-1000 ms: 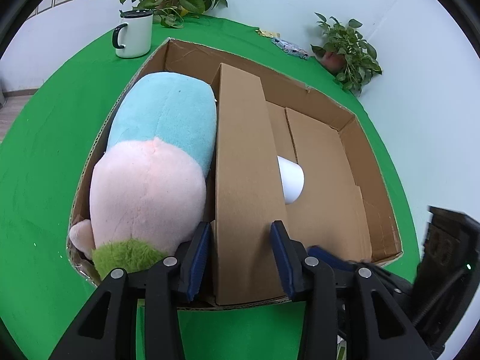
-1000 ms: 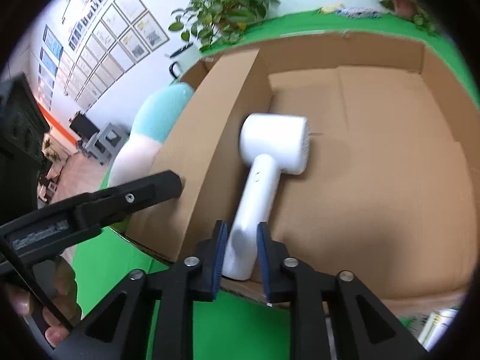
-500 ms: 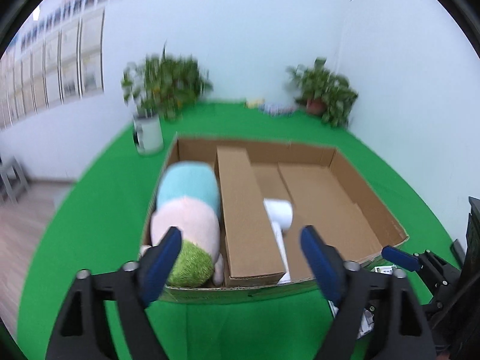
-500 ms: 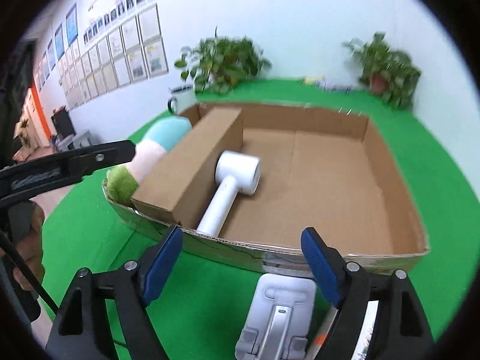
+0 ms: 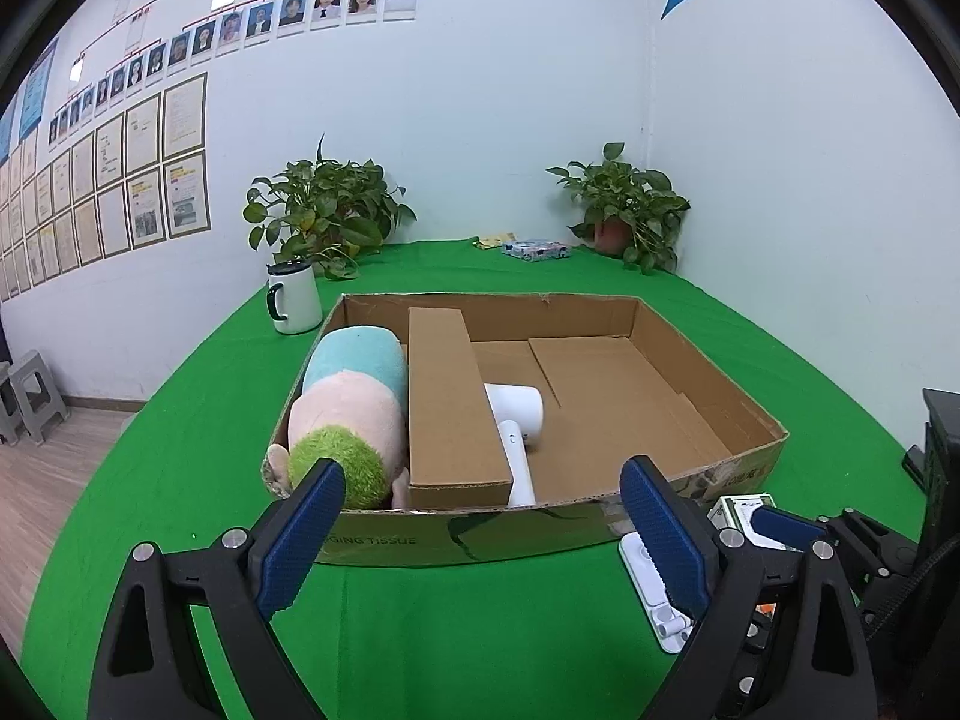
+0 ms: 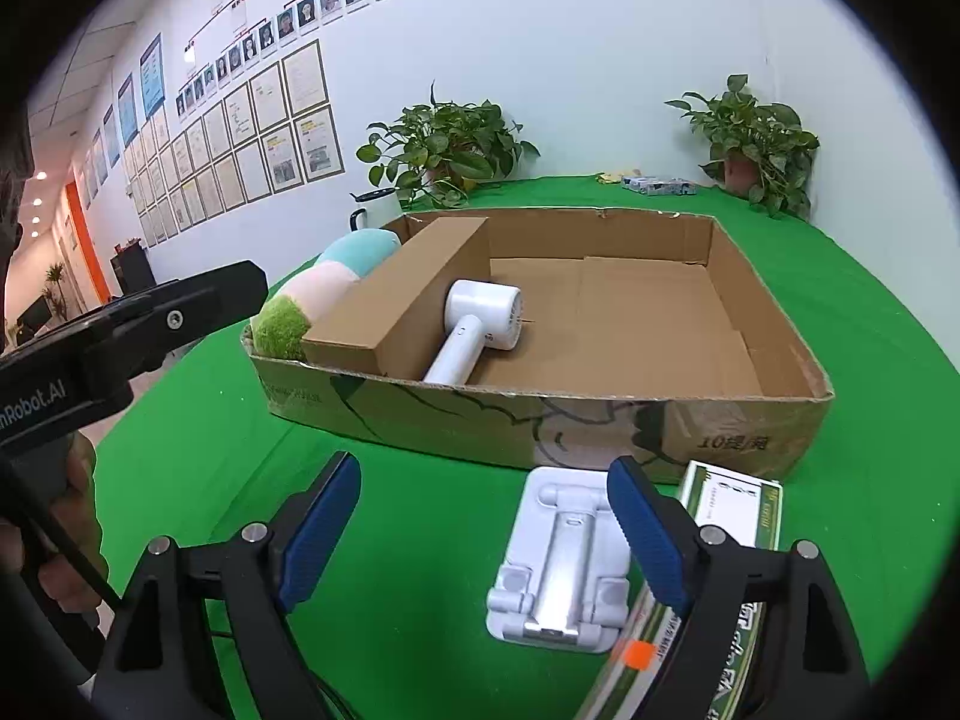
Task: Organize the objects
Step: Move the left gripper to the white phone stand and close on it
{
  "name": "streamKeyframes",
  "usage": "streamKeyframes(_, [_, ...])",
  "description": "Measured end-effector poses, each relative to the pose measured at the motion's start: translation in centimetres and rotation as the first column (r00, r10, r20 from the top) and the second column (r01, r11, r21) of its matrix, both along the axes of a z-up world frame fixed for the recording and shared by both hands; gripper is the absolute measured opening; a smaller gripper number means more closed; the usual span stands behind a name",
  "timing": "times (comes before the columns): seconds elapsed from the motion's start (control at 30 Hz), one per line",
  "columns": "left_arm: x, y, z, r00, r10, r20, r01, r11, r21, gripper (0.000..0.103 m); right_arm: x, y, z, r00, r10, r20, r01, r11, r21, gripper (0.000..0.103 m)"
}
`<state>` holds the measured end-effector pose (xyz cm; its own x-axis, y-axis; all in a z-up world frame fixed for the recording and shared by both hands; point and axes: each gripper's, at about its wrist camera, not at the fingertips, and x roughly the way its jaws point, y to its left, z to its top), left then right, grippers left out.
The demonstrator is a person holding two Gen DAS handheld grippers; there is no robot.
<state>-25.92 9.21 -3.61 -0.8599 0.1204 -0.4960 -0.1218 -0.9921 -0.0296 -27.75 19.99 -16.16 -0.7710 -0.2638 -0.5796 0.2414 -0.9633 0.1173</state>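
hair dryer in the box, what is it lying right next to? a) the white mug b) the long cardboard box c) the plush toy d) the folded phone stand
B: the white hair dryer lies on the floor of the open carton with its handle along the side of the long cardboard box, which separates it from the plush toy.
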Motion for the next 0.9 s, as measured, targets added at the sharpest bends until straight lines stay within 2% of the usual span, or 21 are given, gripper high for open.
streamKeyframes(0.2, [-0.8, 0.5, -1.6, 1.0, -0.015, 0.025, 0.015, 1.0, 0.003, 0.093, 0.7, 0.3, -1.1, 1.0, -0.014, 0.009, 0.014, 1.0, -0.002, 0.085])
streamKeyframes(0.5, [-2.2, -0.3, -3.9, 0.996, -0.027, 0.082, 0.024, 0.999, 0.034, 0.093, 0.6, -0.5, -3.1, 0.996, 0.048, 0.069, -0.049, 0.999, 0.004, 0.085])
streamKeyframes(0.67, [-2.7, 0.2, -5.1, 0.993, -0.048, 0.105, 0.044, 0.998, 0.035, 0.093, 0.3, -0.3, -3.8, 0.995, 0.037, 0.089, -0.038, 0.999, 0.009, 0.085])
streamKeyframes(0.9, [-3.5, 1.6, -7.1, 0.985, -0.085, 0.148, 0.075, 0.994, 0.076, 0.093, 0.5, 0.6, -4.8, 0.994, 0.003, 0.109, -0.012, 0.997, 0.082, 0.085])
